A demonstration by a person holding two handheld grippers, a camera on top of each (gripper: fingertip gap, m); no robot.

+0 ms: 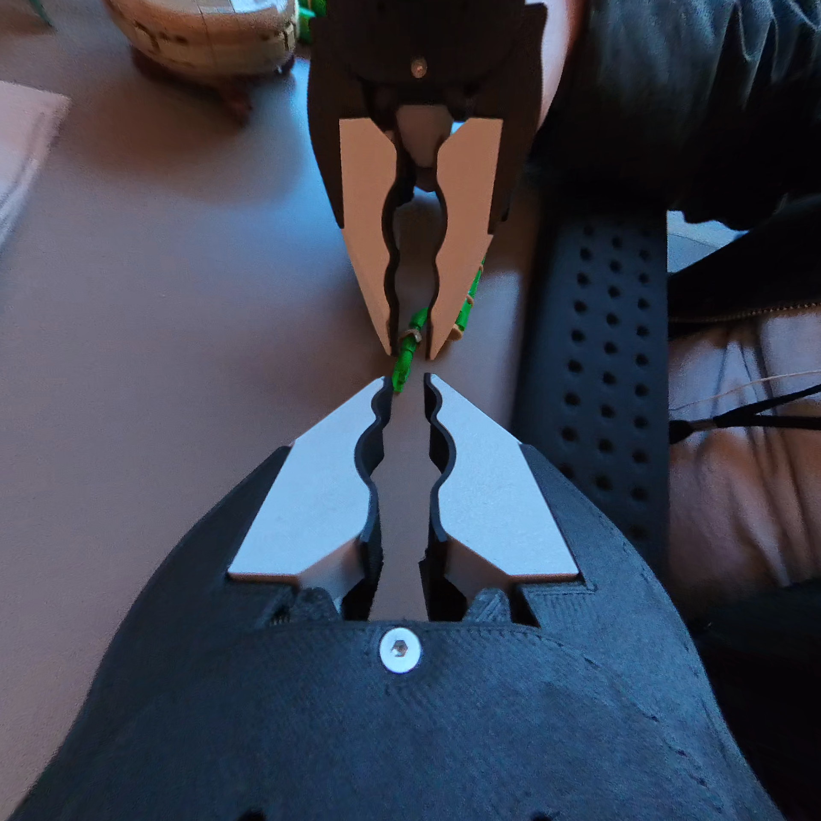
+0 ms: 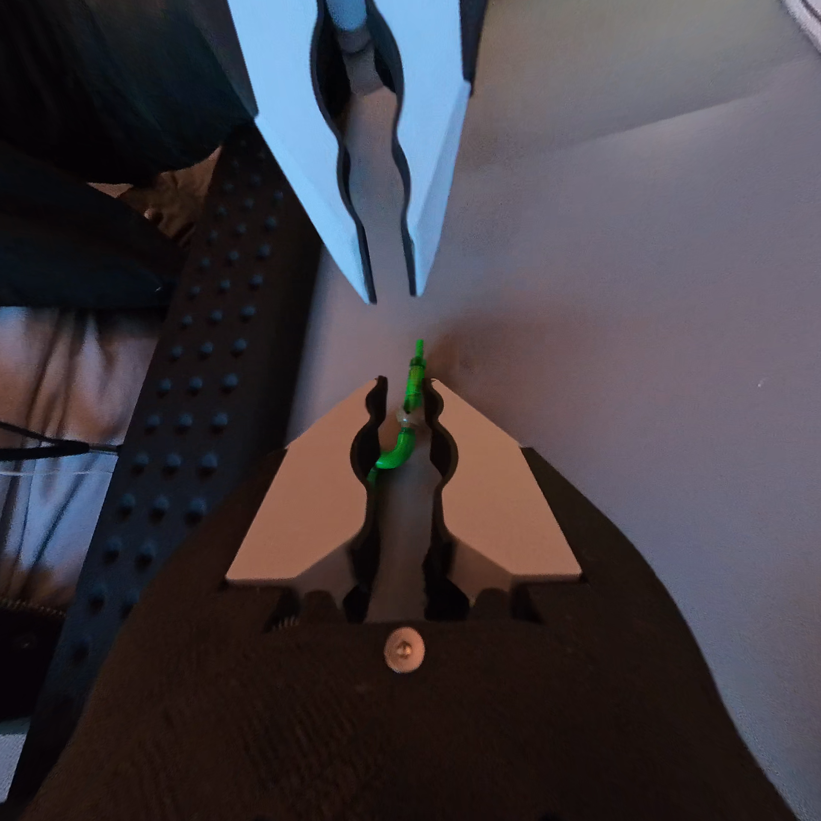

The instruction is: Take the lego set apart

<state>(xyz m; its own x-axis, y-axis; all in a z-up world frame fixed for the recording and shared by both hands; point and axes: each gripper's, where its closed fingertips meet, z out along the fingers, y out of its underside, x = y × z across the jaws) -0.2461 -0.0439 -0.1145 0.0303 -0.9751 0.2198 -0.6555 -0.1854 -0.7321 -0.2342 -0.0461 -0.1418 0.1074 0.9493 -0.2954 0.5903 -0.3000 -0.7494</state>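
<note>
Nearest in the left wrist view, the left gripper [image 1: 408, 377] points forward with its two pale fingers [image 1: 320, 484] parted by a narrow gap and nothing between them, so it is released; only desk surface shows through the gap. Just past its tips, almost touching the left fingertip, is the free end of a thin green lego stem [image 1: 406, 355], a jointed string of small green pieces with tan rings around it. The stem runs away from there into the right gripper [image 1: 411, 353], which faces the left one tip to tip and is clenched on the stem near its fingertips; more of the stem with another tan ring shows past that gripper's far side. The right wrist view gives the same grasp from the other end: the stem [image 2: 411, 400] lies between the tips of the right gripper [image 2: 405, 380], curves down and to the left behind them, and its short end pokes out toward the left gripper [image 2: 393, 298], which hangs just apart from it with its tips slightly parted. Both grippers are above a plain pale desk [image 1: 177, 311]. Beside the desk edge runs a dark perforated strip [image 1: 608, 355], which looks like part of a chair, and beyond it are dark clothing and a brownish fabric of a seated person [image 1: 711, 111]. At the far end of the desk stands a rounded tan bowl-like model on dark brown feet [image 1: 204, 35], blurred, with a bit of green just beside it.
</note>
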